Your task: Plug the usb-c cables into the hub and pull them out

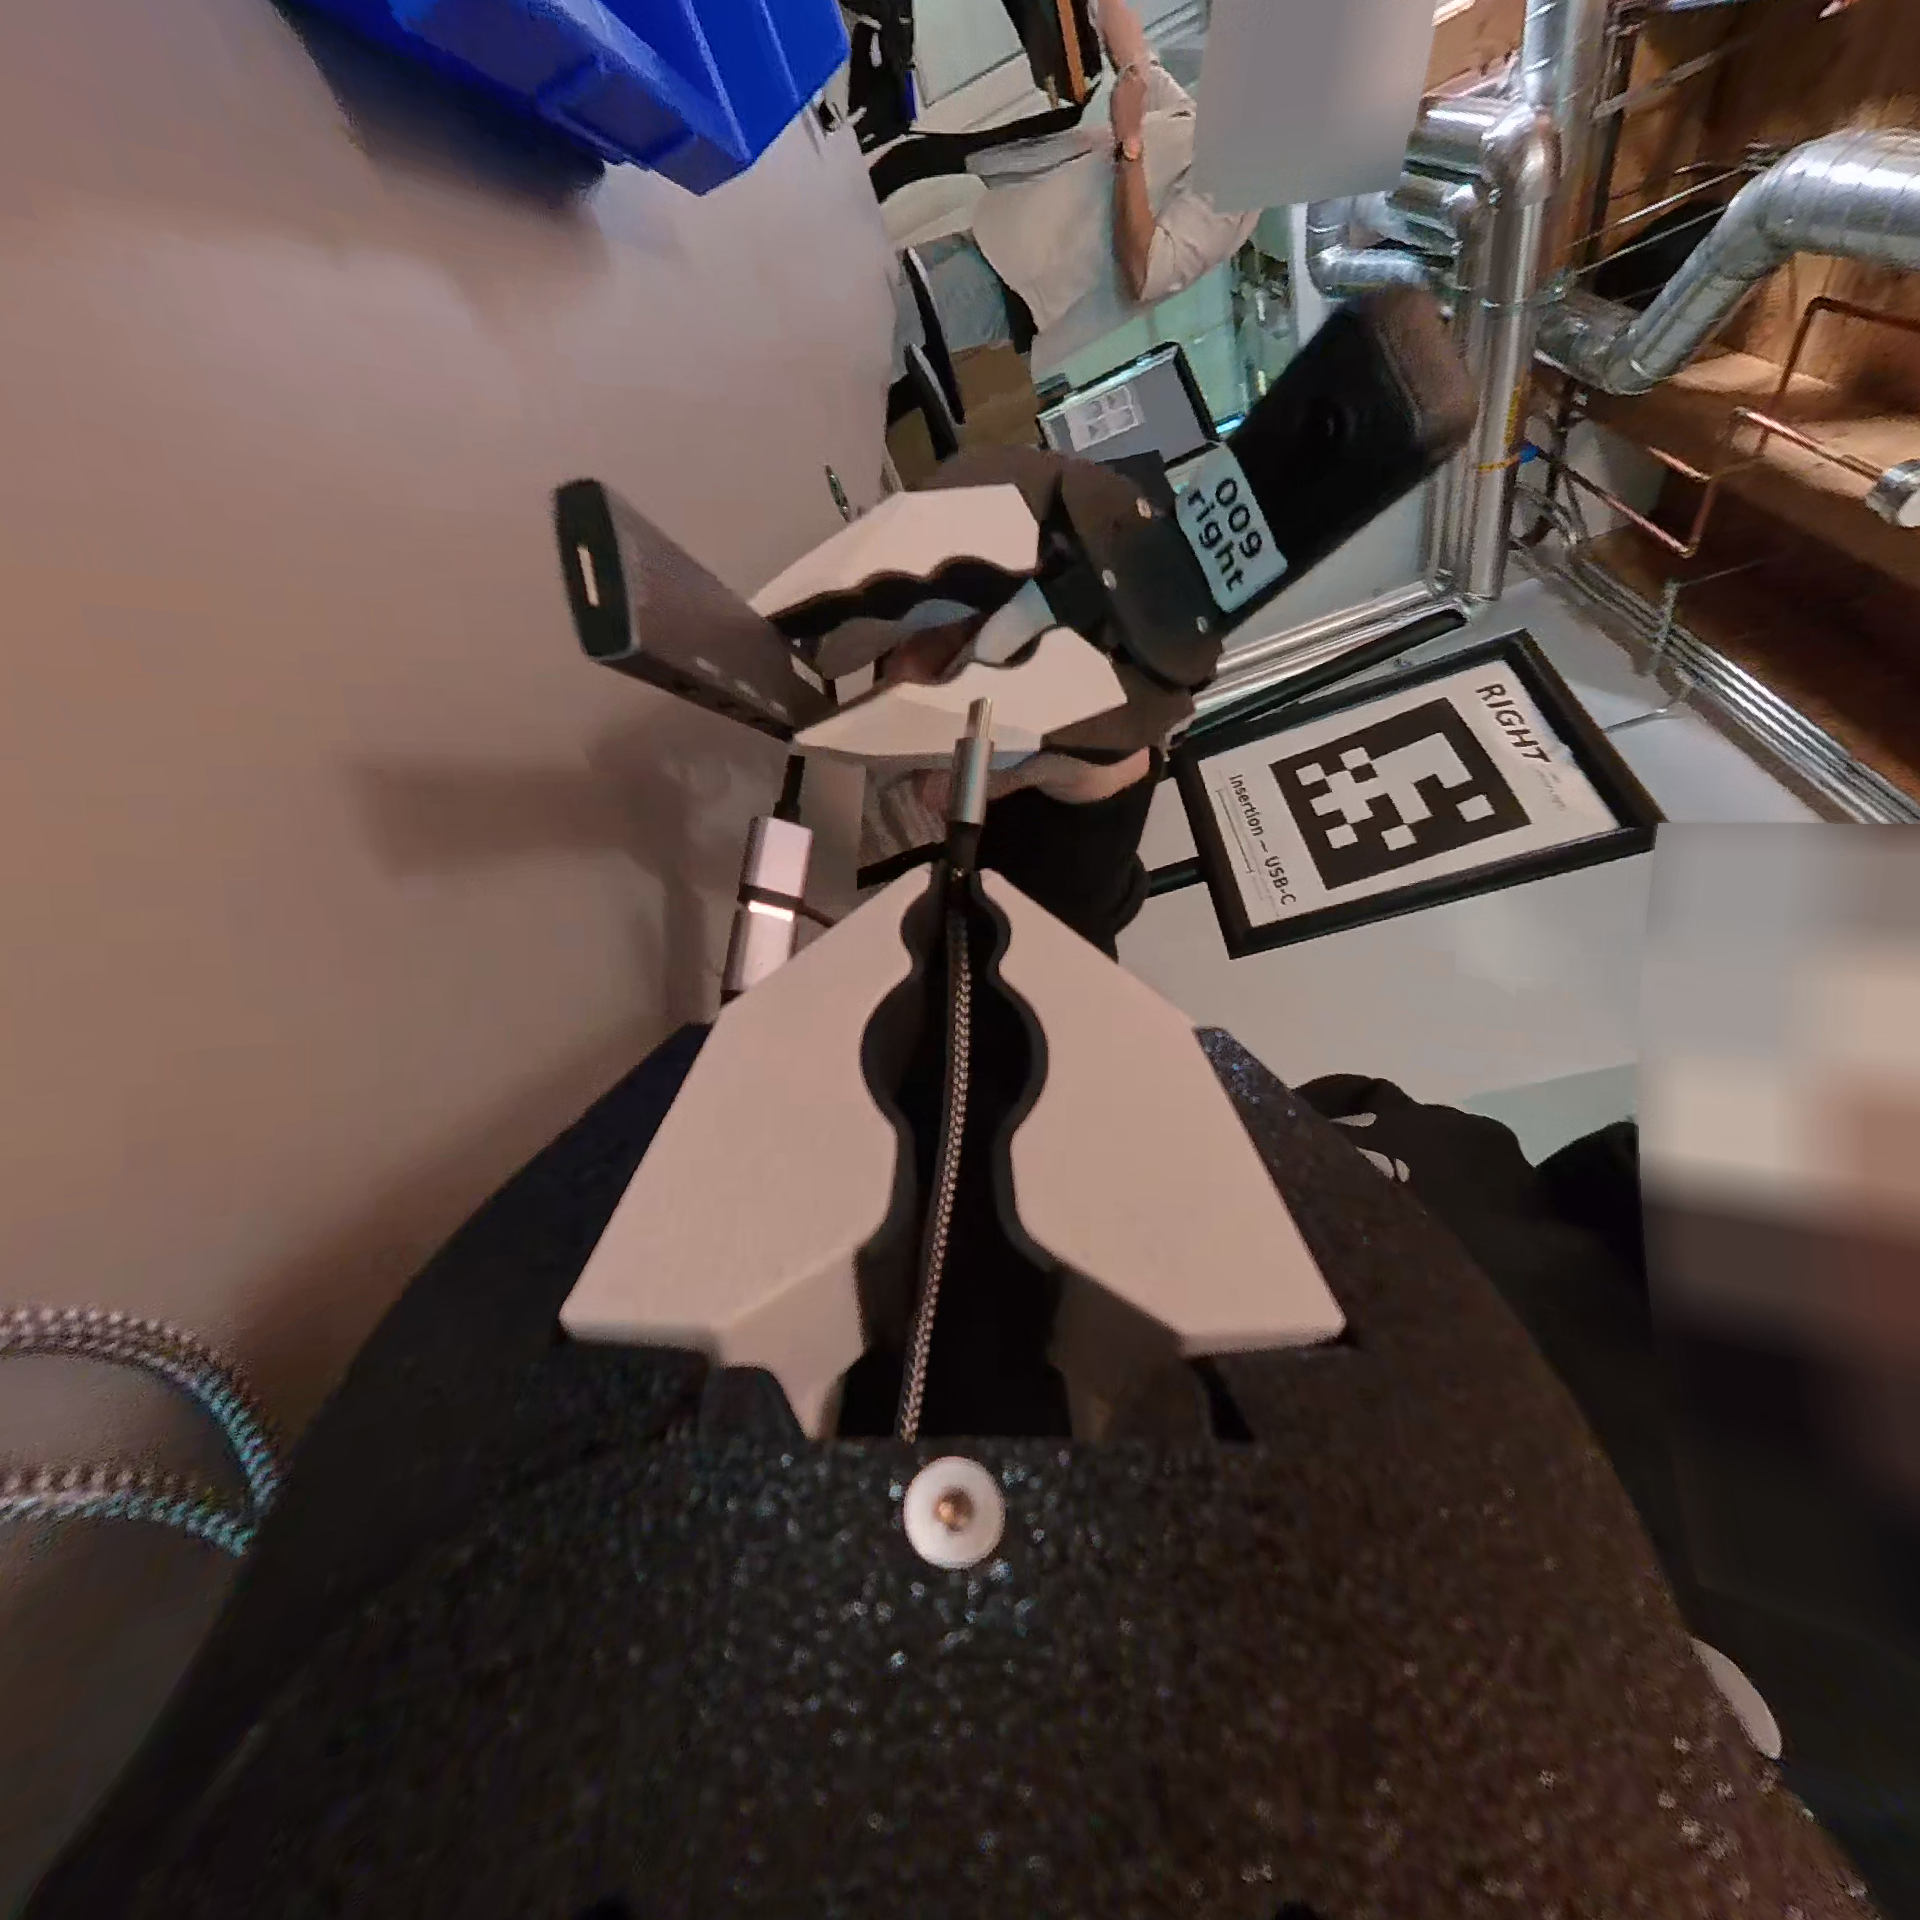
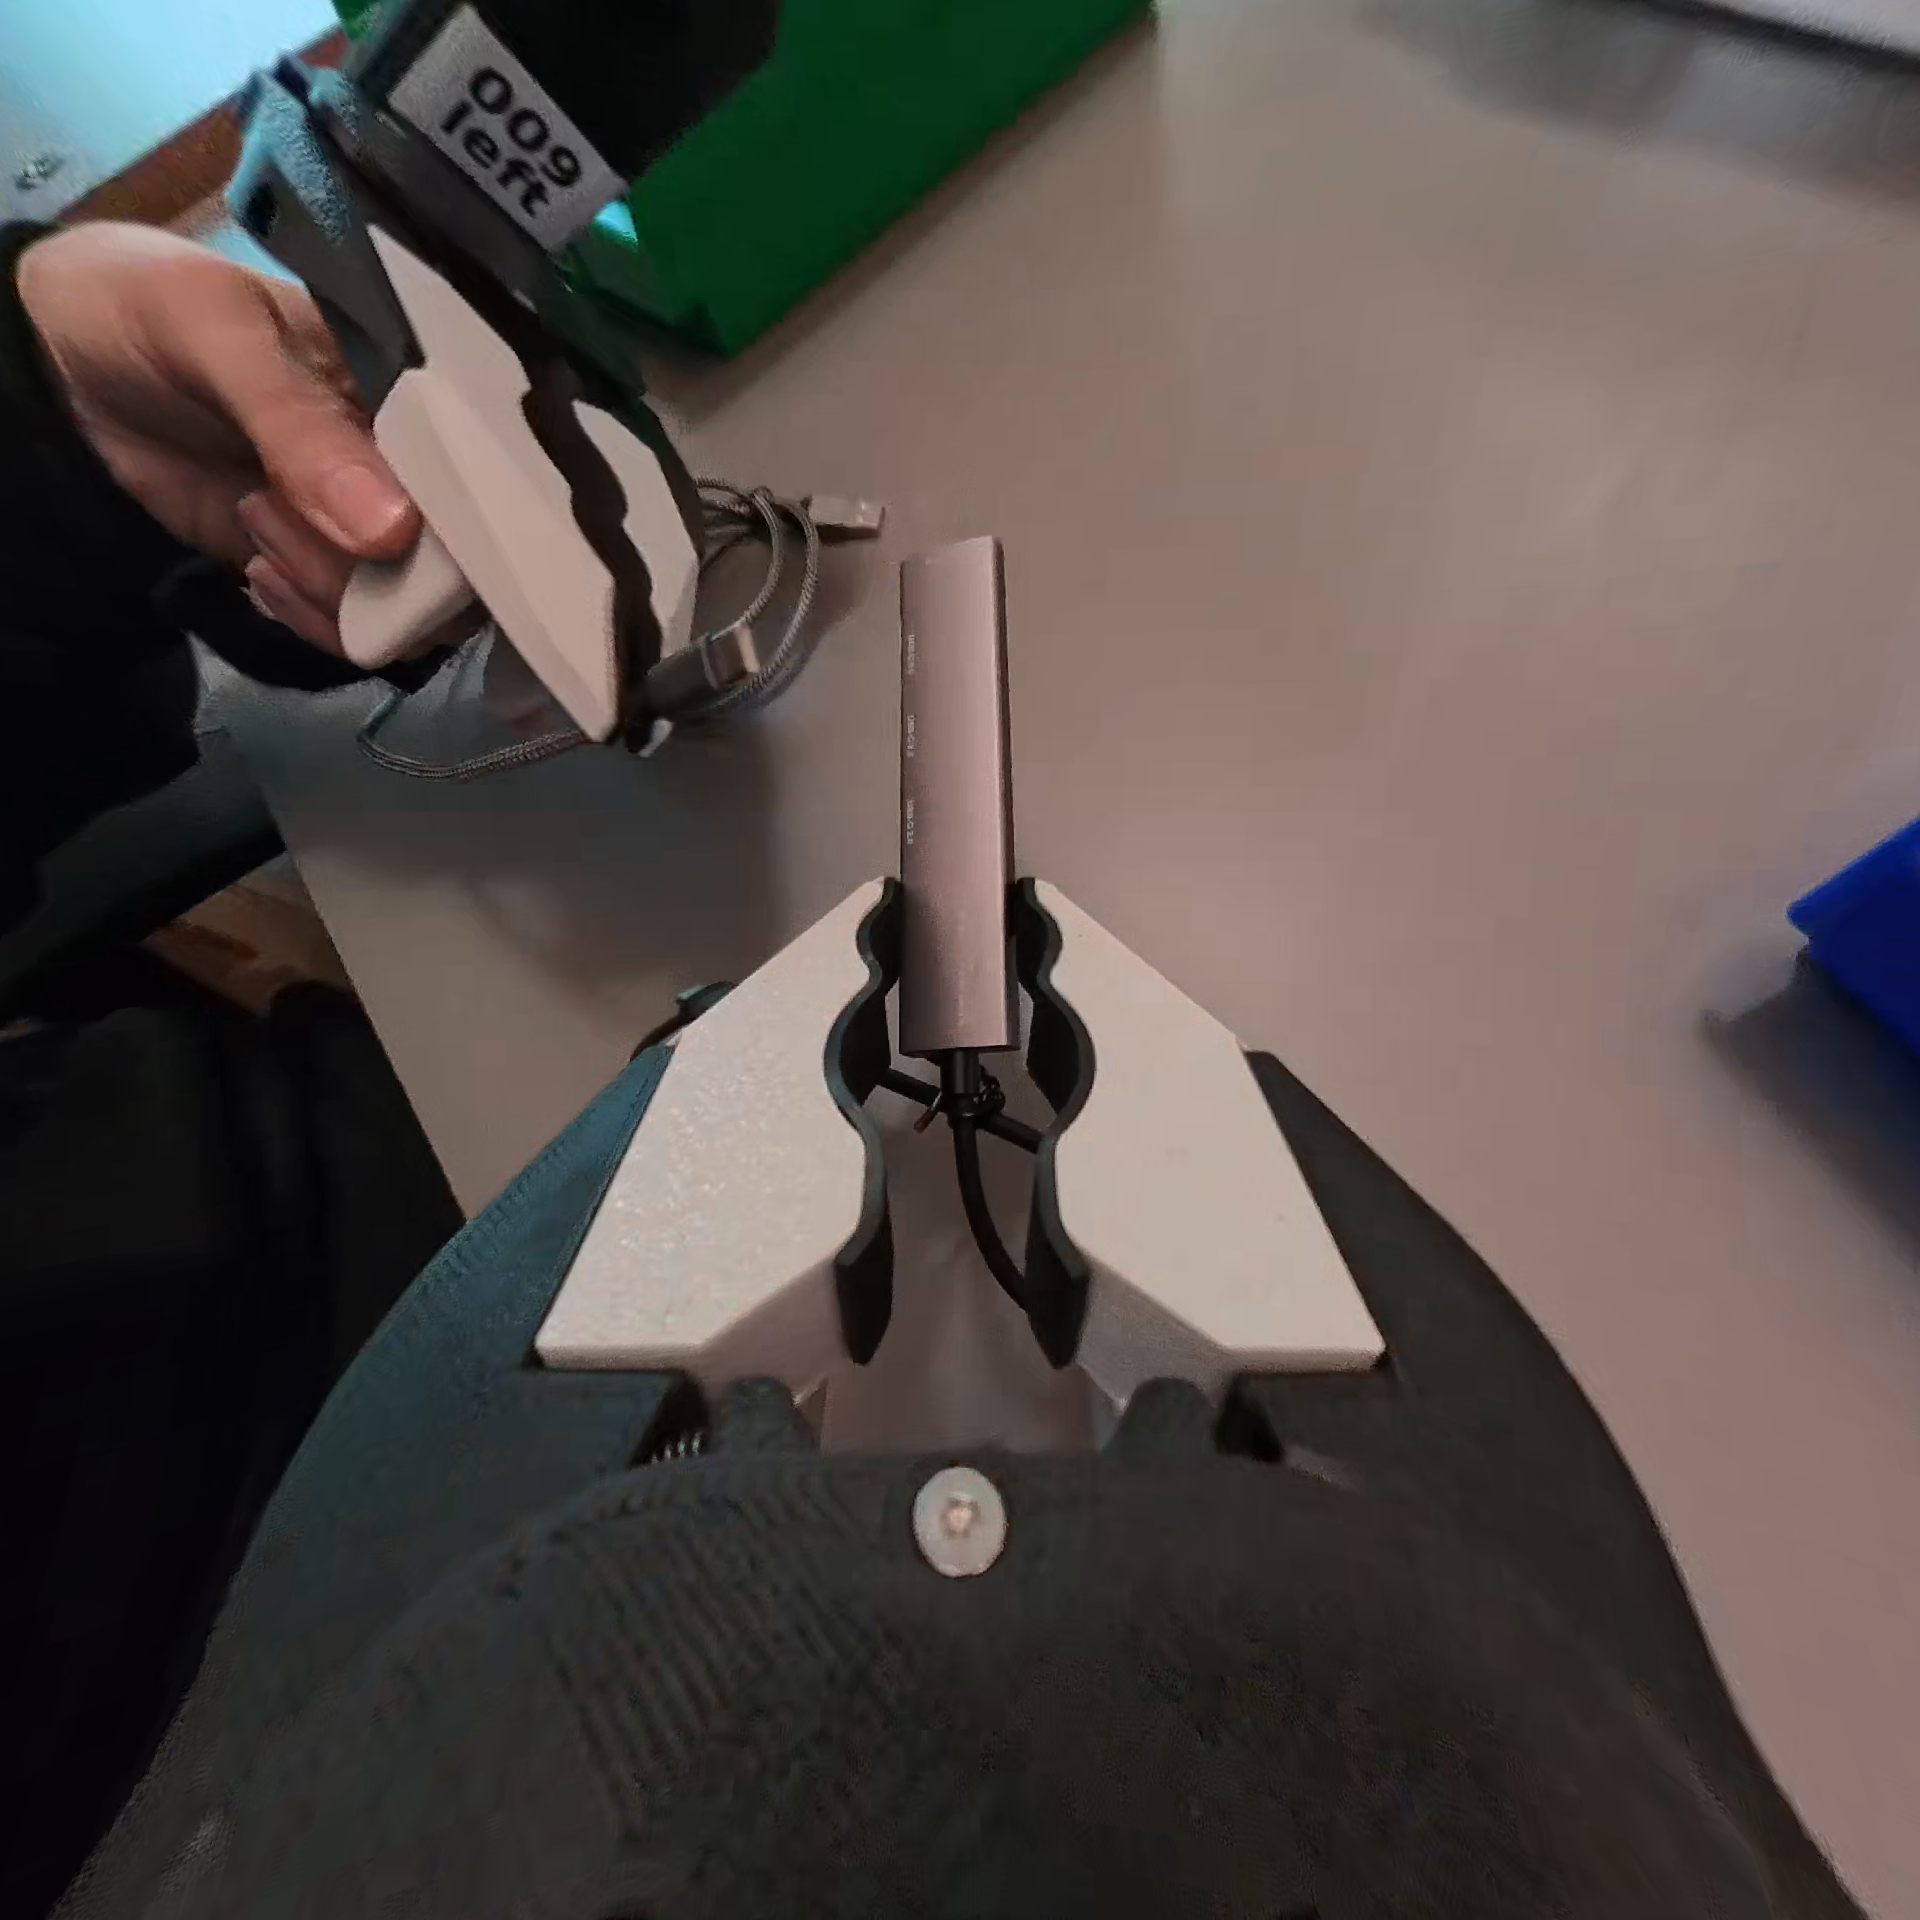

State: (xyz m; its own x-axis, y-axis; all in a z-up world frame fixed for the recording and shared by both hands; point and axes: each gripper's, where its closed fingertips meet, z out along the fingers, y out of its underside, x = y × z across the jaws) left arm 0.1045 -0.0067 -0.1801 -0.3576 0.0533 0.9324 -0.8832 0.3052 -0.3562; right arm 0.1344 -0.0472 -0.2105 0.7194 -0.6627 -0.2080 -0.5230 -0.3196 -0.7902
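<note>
Left gripper (image 1: 961,883) was clamped on the braided usb-c cable (image 1: 940,1174), plug (image 1: 971,769) sticking out; right gripper (image 2: 956,904) clenched the grey hub (image 2: 954,790) above the surface (image 2: 1403,623).

A grey table (image 2: 1455,520) is seen in both views. A blue bin (image 1: 623,73) is noted at its far edge, and a green bin (image 2: 831,156) near another. A framed marker card (image 1: 1423,800) is stood beside silver ducting (image 1: 1714,270). A person (image 1: 1122,177) is seen in the background.
</note>
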